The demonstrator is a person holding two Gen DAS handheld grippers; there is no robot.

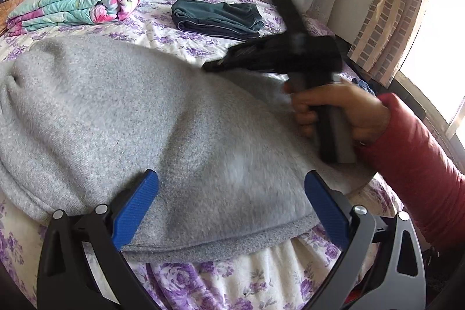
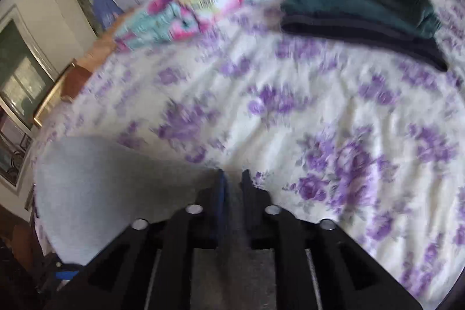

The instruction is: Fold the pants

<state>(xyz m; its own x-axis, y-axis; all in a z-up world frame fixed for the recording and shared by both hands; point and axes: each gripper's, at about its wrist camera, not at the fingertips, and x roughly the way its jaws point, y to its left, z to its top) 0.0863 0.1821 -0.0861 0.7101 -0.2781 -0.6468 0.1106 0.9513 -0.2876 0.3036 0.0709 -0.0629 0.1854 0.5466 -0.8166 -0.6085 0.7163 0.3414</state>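
Floral bedspread [image 1: 232,281] bears grey pants [image 1: 130,121] beside folded dark garments [image 1: 215,16].

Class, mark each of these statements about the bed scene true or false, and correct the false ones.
1. The grey pants lie spread on the floral bedsheet. True.
2. The left gripper is clamped shut on the waistband. False: its blue pads stand wide apart, with the grey hem between them and not pressed.
3. A folded dark green garment lies farther back on the bed. True.
4. The rolled floral quilt sits on top of the grey pants. False: it lies apart, near the headboard.
5. The right gripper is wide open. False: it is nearly shut, at the edge of the grey fabric; whether it pinches cloth is unclear.
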